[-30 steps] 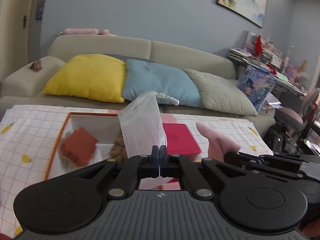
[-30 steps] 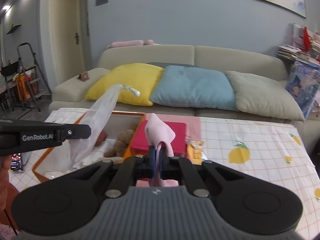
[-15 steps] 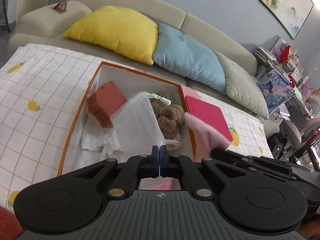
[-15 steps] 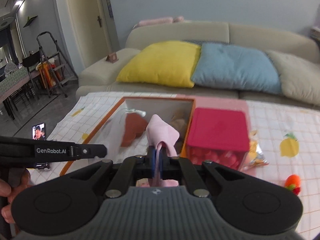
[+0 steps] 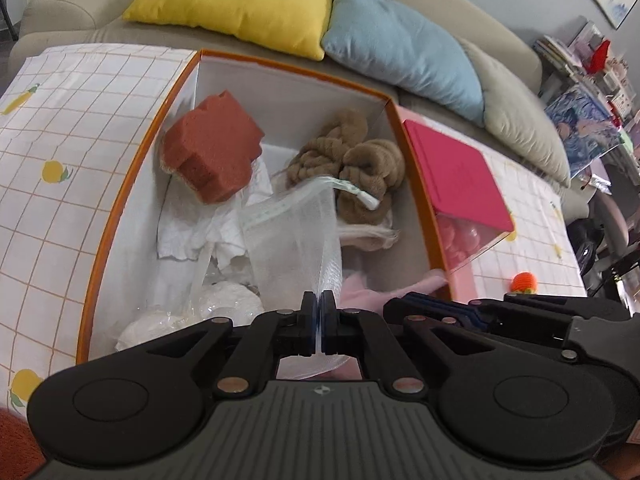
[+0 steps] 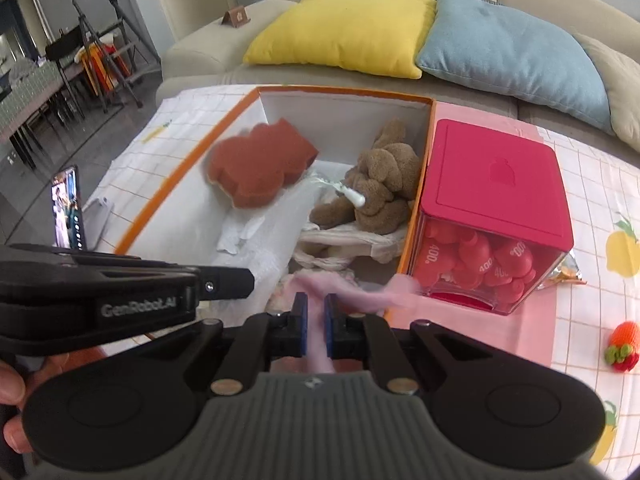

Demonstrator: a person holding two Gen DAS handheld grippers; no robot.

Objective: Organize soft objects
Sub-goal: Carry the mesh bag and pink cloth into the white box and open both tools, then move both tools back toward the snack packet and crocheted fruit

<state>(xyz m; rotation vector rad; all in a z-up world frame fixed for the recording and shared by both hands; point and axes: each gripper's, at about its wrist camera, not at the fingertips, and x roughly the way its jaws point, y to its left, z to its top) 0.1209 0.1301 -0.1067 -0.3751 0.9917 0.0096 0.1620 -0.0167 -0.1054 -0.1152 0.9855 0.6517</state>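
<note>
An orange-rimmed white box (image 5: 120, 200) (image 6: 168, 188) lies open on the lemon-print tablecloth. Inside are a red-brown sponge (image 5: 212, 152) (image 6: 256, 168), a brown knotted plush (image 5: 352, 164) (image 6: 384, 196) and crumpled white tissue (image 5: 200, 232). My left gripper (image 5: 319, 328) (image 6: 244, 280) is shut on a white mesh bag (image 5: 294, 236) that hangs into the box. My right gripper (image 6: 316, 328) (image 5: 404, 304) is over the box's near right corner. Its jaws are opening, and a blurred pink cloth (image 6: 352, 290) (image 5: 372, 292) runs loosely between them and droops across the rim.
A clear box with a pink lid (image 6: 496, 216) (image 5: 456, 172), full of red pieces, touches the orange box's right side. A knitted strawberry (image 6: 624, 344) and a foil wrapper (image 6: 564, 276) lie further right. A phone (image 6: 68, 208) stands at the left. A sofa with cushions (image 6: 344, 28) is behind.
Both grippers tipped downward and came in over the box. The mesh bag now hangs inside it. The right jaws parted, and the pink cloth flopped forward from standing upright.
</note>
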